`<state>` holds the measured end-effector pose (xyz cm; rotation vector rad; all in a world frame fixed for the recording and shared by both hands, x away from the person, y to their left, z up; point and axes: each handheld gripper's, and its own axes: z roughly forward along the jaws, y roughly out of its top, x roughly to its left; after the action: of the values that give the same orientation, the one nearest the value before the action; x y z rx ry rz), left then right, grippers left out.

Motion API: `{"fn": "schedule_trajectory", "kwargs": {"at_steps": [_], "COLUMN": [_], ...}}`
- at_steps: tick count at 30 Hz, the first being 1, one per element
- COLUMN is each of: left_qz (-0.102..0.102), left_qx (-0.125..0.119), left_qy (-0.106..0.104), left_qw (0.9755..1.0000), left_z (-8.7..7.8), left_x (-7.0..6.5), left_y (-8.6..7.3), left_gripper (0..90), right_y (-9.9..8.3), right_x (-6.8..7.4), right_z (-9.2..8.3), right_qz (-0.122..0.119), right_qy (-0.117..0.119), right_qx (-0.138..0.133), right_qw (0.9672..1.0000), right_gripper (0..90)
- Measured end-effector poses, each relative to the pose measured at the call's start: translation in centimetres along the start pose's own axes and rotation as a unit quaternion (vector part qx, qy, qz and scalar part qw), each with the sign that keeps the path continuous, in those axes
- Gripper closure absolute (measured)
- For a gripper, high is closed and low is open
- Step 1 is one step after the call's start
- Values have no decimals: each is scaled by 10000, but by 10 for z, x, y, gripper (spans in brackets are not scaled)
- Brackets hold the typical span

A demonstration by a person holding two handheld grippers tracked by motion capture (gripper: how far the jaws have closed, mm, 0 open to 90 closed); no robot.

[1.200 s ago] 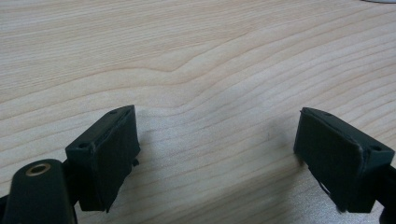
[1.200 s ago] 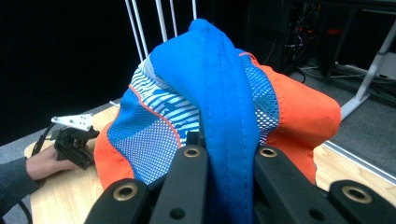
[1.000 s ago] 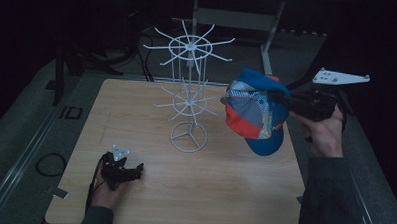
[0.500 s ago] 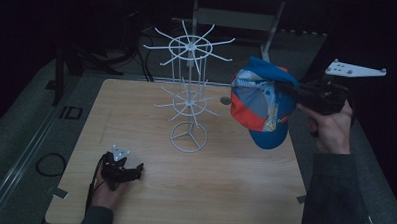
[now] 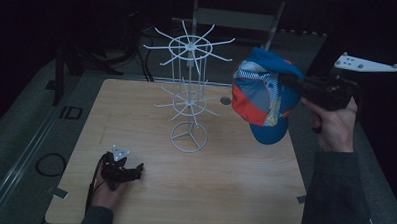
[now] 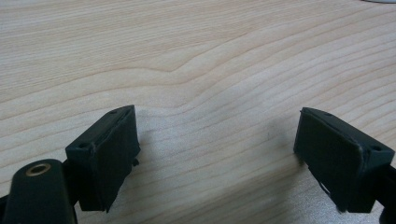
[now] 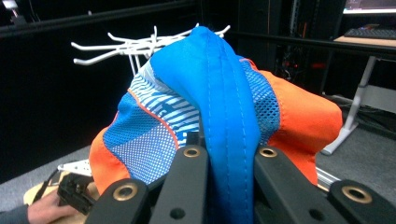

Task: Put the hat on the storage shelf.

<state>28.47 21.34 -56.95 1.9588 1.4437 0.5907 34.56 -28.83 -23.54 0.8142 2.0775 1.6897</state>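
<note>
A blue, orange and white mesh cap (image 5: 264, 97) hangs in the air right of a white wire display rack (image 5: 189, 91) that stands mid-table. My right gripper (image 5: 292, 84) is shut on the cap's blue band, holding it level with the rack's upper ring of hooks. In the right gripper view the cap (image 7: 215, 107) bulges over the two jaws of the right gripper (image 7: 226, 158), with the rack's hooks (image 7: 126, 46) behind it. My left gripper (image 5: 134, 171) rests on the table near the front left. In the left gripper view the left gripper (image 6: 217, 154) stands open over bare wood.
The wooden table (image 5: 233, 193) has a small round hole (image 5: 226, 100) near its back edge. A dark floor and a desk frame (image 5: 240, 18) lie behind it. A cable (image 5: 47, 164) loops off the table's left side.
My right gripper has carried the cap upward and a little to the right, away from the rack's lower tier. The left gripper has stayed still.
</note>
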Motion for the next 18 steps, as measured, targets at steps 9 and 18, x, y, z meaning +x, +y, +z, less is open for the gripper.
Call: {"fn": "schedule_trajectory", "kwargs": {"at_steps": [9, 18], "left_qz": [1, 0], "left_qx": [4, -2], "left_qy": [1, 3], "left_qw": [10000, 10000], "left_z": [0, 0], "left_x": [0, 0], "left_y": [0, 0], "left_gripper": [142, 142], "right_y": [5, 16], "right_x": [-1, 4], "right_z": [-2, -5], "right_qz": [170, 150], "right_qy": [95, 199], "right_qx": [-285, -477], "right_qw": [9994, 9986], "right_gripper": [883, 883]}}
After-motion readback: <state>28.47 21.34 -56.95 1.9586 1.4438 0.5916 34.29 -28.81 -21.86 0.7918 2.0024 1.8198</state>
